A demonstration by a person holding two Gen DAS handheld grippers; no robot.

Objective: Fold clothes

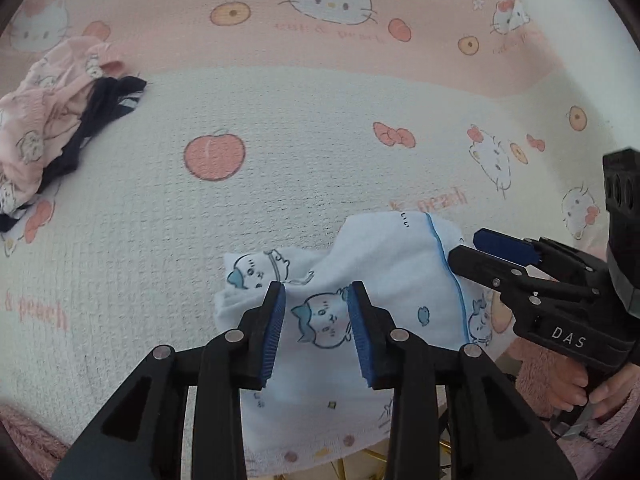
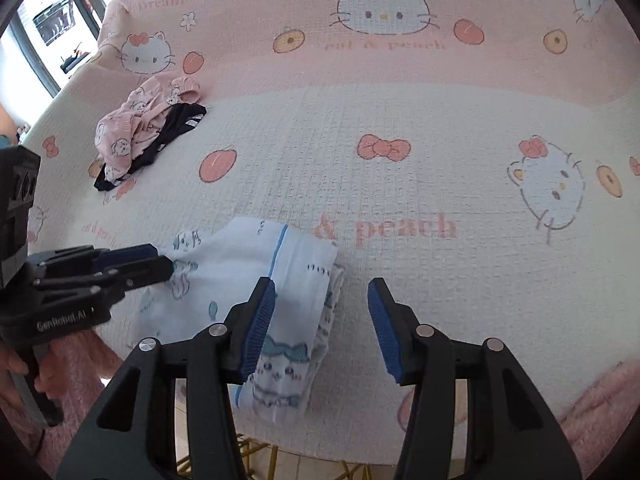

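Both tongs hover spread, pinching nothing: the left gripper [image 1: 316, 320] over the folded white cartoon-print cloth [image 2: 248, 272], the right gripper [image 2: 322, 320] straddling its right edge. The cloth lies at the near edge of the pink-and-white waffle-weave cat-print blanket [image 2: 360, 184], with bare blanket stretching beyond; a crumpled pink-and-black clothes heap [image 2: 148, 136] lies far left.

So the folded garment [image 1: 384, 280] lies on the bedspread [image 1: 280, 180] right at the near edge of the counter. The left claw [image 1: 316, 324] hangs over its left part, the right claw [image 2: 322, 324] over its right edge, both apart from the cloth. Way off to the far left there's a crumpled pile of clothes [image 2: 148, 136], well apart from the garment.
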